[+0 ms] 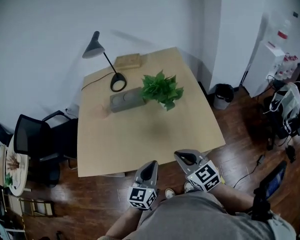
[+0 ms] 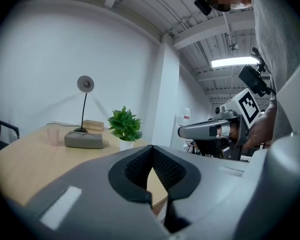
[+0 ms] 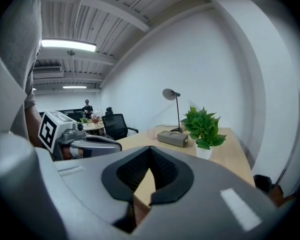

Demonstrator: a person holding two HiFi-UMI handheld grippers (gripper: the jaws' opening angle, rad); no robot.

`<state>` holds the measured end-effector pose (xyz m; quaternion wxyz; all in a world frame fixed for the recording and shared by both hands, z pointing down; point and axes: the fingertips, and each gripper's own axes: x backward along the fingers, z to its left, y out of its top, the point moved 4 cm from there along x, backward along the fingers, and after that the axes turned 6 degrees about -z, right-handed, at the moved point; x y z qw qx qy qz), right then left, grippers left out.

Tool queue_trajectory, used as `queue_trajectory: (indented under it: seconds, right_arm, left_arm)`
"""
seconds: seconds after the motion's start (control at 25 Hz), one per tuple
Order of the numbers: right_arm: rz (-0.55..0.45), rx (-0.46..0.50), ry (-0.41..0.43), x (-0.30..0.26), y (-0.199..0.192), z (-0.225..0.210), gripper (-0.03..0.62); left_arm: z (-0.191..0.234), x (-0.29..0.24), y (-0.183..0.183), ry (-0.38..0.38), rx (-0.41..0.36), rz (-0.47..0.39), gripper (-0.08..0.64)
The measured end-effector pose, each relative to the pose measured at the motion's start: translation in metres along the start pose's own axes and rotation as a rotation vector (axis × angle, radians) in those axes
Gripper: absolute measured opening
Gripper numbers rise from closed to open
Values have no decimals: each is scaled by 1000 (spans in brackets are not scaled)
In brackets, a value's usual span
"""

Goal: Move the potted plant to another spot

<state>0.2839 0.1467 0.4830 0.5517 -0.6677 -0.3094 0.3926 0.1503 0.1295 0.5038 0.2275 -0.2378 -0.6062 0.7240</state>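
The potted plant (image 1: 162, 90), leafy green in a small white pot, stands on the far half of the light wooden table (image 1: 140, 139). It also shows in the left gripper view (image 2: 125, 125) and the right gripper view (image 3: 203, 126). Both grippers hang side by side at the table's near edge, well short of the plant. My left gripper (image 1: 149, 165) is shut with nothing between its jaws (image 2: 152, 147). My right gripper (image 1: 185, 157) is likewise shut and empty (image 3: 150, 147). Each gripper sees the other beside it.
Left of the plant lies a grey box (image 1: 126, 100), with a pink cup (image 1: 101, 111) beside it and a black desk lamp (image 1: 117, 82) behind. A wooden block (image 1: 127, 60) sits at the far edge. A black chair (image 1: 32, 136) stands left, a bin (image 1: 221, 95) right.
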Motion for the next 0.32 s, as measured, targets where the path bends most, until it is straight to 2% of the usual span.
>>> queue_trajectory:
  seconds: [0.32]
  right_arm:
    - [-4,23,56,-15,5,-16,5]
  left_arm:
    - [3,-5,1,71,6,-22,0]
